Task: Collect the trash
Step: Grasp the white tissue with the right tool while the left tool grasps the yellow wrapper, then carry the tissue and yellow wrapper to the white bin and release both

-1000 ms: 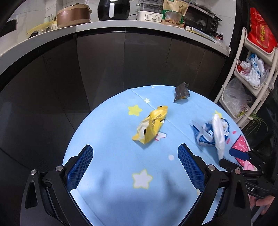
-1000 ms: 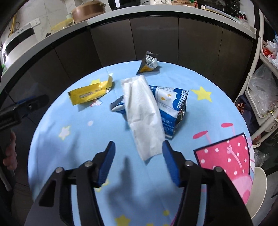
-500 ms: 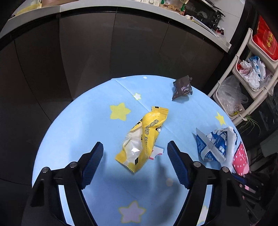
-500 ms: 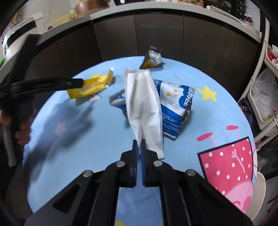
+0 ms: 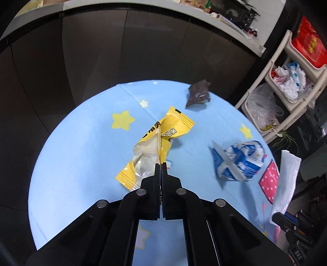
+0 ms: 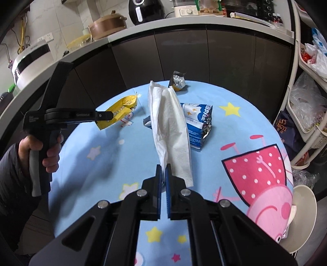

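On the round table with a blue cartoon cloth lies a yellow snack wrapper. My left gripper has its jaws closing tight on the wrapper's near edge, pads pressed together on it. From the right wrist view the same wrapper sits in the left gripper, which a hand holds. My right gripper is shut on a long white tissue and holds it up off the table. A blue-and-white bag lies behind it. A small dark foil wrapper rests at the far edge.
Dark cabinets under a counter with appliances curve behind the table. A white shelf rack with plastic bags stands to the right. A cream round object sits beside the table's right edge.
My left gripper came forward and down over the yellow wrapper and closed on it. My right gripper closed on the tissue and lifted it off the blue-and-white bag.
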`<state>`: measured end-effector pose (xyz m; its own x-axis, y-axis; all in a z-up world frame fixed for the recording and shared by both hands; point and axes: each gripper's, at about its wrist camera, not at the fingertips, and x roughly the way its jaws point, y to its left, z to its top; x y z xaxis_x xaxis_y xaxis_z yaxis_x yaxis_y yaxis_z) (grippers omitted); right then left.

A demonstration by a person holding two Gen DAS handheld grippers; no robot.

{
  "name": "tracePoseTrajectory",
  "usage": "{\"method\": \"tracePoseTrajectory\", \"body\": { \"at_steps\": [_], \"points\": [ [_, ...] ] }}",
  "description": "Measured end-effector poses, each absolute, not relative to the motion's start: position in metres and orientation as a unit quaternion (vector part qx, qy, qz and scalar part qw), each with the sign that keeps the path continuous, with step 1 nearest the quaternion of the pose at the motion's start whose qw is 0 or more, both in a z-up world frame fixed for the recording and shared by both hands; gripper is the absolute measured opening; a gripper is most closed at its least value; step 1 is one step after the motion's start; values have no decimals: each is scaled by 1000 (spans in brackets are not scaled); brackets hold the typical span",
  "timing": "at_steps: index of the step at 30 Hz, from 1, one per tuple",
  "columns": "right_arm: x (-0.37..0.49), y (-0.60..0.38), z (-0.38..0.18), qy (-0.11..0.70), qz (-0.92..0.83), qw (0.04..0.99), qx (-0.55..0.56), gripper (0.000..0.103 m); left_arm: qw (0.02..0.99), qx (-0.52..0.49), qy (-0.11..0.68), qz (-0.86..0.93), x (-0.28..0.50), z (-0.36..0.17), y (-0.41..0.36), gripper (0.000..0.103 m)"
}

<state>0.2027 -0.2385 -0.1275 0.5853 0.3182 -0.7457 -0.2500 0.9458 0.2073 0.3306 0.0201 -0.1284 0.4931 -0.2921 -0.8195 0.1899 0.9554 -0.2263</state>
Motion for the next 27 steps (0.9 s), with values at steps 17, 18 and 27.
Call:
{"method": "tracePoseTrajectory", "body": {
  "at_steps": [17,18,27],
  "points": [
    [130,-295,-75,359,139,918,100,5,894,-36,391,-216,210,-30,-51,1],
    [124,-302,-72,355,132,920,104,5,895,-32,387,-221,203,-27,-59,1],
    [94,-349,-61,333,88,930,126,6,888,3,373,-270,171,-14,-116,1]
  ]
}}
